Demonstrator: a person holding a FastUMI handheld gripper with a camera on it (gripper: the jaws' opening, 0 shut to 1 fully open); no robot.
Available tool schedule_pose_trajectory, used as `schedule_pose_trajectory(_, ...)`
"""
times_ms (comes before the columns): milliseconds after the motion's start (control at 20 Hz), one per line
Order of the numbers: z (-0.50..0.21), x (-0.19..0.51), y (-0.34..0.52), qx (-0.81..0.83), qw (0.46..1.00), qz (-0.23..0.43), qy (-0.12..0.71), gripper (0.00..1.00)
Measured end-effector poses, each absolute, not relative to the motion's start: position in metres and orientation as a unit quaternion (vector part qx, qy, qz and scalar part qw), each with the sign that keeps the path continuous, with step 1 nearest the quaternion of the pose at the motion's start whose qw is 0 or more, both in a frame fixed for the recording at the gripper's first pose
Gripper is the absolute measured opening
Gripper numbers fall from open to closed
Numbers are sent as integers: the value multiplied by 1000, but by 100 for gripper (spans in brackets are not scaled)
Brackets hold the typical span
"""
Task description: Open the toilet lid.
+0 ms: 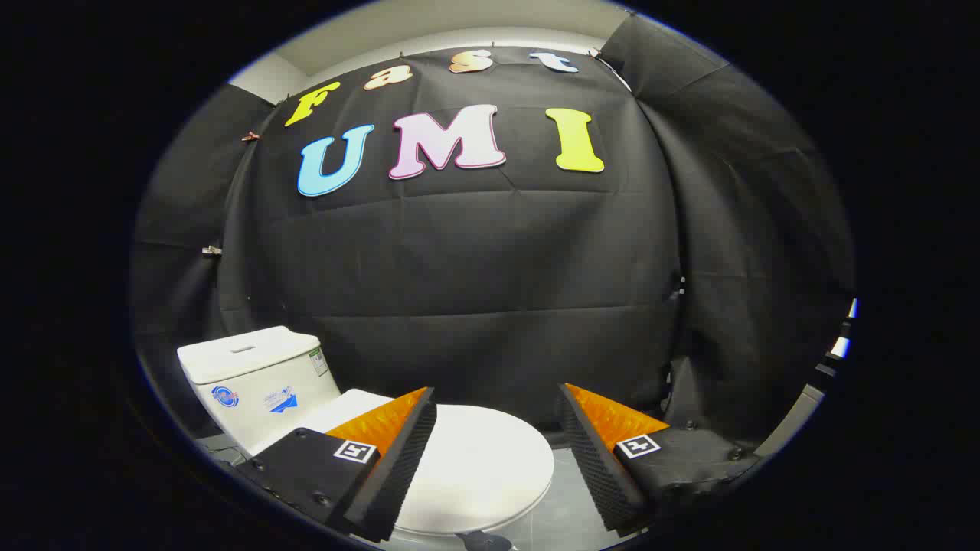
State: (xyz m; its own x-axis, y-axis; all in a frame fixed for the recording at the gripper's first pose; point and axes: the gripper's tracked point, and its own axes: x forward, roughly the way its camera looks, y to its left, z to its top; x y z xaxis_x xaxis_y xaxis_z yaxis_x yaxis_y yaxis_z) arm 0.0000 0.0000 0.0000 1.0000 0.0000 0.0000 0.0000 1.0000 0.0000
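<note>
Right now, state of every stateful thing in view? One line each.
toilet lid: closed, lying flat on the bowl, untouched.
toilet tank: cover on, upright behind the lid.
gripper: jaws open wide, holding nothing, hovering above the lid; the lid's front part shows between the fingers.

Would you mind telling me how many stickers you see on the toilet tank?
3: two on the tank front, a round one and another beside it; one on its side. Others may be hidden.
</note>
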Motion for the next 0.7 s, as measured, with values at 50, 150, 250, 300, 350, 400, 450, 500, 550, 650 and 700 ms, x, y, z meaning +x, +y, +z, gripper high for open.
schedule_pose_trajectory(50, 0, 0, 0, 0, 1000, 0, 0, 98)
schedule_pose_trajectory(150, -2, 1, -1, 0, 1000, -1, 3, 98)
schedule_pose_trajectory(250, -2, 1, 0, 2, 1000, 0, 4, 98)
schedule_pose_trajectory(300, -3, 1, 0, 2, 1000, 0, 4, 98)
schedule_pose_trajectory(350, -3, 1, -1, 2, 1000, 0, 5, 98)
schedule_pose_trajectory(400, -4, 1, -1, 2, 1000, 0, 7, 98)
schedule_pose_trajectory(450, -4, 2, -1, 2, 1000, 0, 7, 98)
schedule_pose_trajectory(500, -5, 2, -1, 2, 1000, 0, 8, 98)
schedule_pose_trajectory(550, -5, 3, -1, 4, 1000, -1, 10, 98)
schedule_pose_trajectory(650, -8, 2, 0, 5, 1000, 0, 13, 98)
schedule_pose_trajectory(700, -7, 1, 0, 4, 1000, 0, 13, 98)
